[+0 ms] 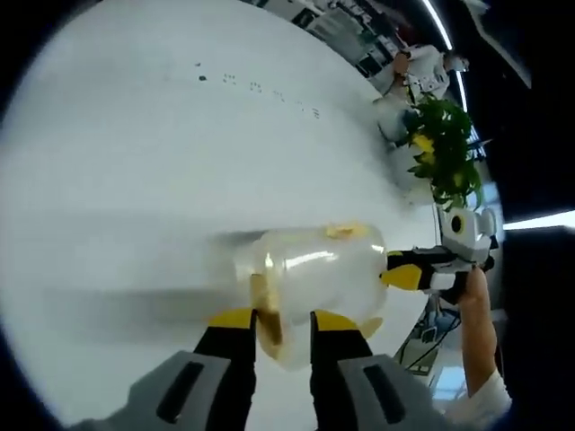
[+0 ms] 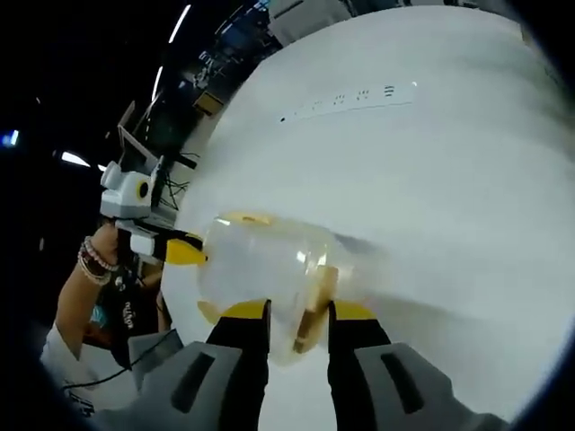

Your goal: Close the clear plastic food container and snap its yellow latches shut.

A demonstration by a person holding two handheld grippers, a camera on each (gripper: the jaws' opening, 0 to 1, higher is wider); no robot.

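The clear plastic food container (image 1: 310, 278) sits on the white table (image 1: 135, 162), caught between the two grippers at opposite ends. The left gripper (image 1: 283, 325) has its jaws narrowly parted around a yellow latch (image 1: 262, 310) at the container's near end. The right gripper (image 2: 297, 319) likewise brackets the latch (image 2: 314, 305) at its end, jaws close but whether clenched I cannot tell.

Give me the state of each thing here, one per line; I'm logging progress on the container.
clear plastic container: on the white table, lid on.
yellow latch: between the right gripper's jaws; snapped or not, cannot tell.
left gripper: jaws at the container's end, either side of a latch.
right gripper: jaws at the opposite end.
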